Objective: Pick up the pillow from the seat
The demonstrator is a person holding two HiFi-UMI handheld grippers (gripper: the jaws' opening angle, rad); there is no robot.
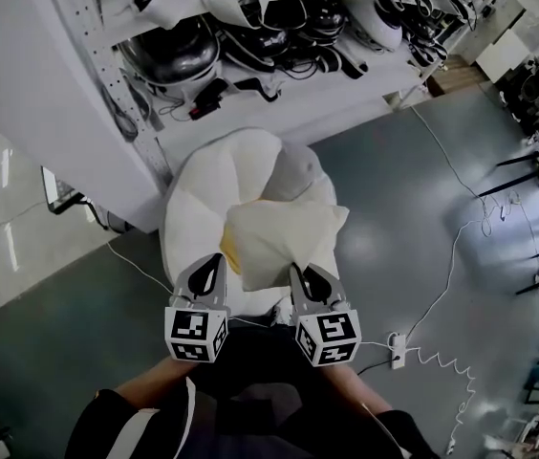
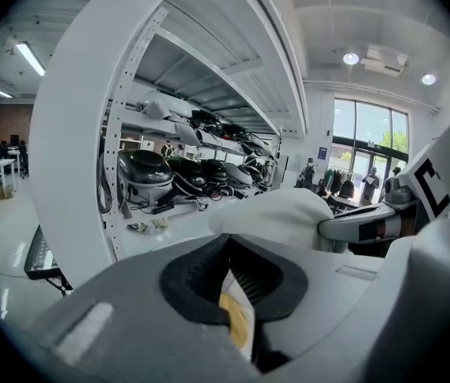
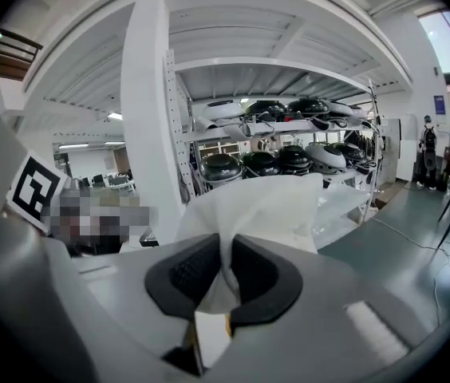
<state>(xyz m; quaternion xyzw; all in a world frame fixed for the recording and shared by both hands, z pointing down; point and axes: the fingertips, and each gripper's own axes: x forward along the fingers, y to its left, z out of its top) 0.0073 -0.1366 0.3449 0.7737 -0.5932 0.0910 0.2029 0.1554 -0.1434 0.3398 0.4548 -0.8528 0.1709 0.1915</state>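
1. The left gripper (image 2: pixel 229 274) is pinching the pillow (image 2: pixel 277 214) at its near edge. Its fingers are pressing together on a thin fold of cloth, with a yellow patch showing just behind the pads.
2. The right gripper (image 3: pixel 225 282) is doing the same at the pillow's other near corner, with white fabric bunching up between its nearly closed fingers.
3. The pillow is hanging forward from both sets of fingertips, spanning the gap between them. In the head view it seems to be sitting above the seat (image 1: pixel 203 180) and not resting on it.
4. The pillow is looking light and very soft: it is sagging and creasing at the pinches, so it is likely flopping with any swing. The cloth could be slipping out of so thin a bite, and gathering more of the edge or a corner seam would probably be holding better.
5. The seat, a rounded white cushioned thing, is lying beyond and below the fingers on a grey floor (image 1: pixel 394 208).
6. Past the fingertips a white rack (image 3: pixel 149 134) is carrying rows of dark helmets (image 3: pixel 221 166). A cable and power strip (image 1: pixel 396 344) are trailing on the floor out to the right of the right gripper's fingers.
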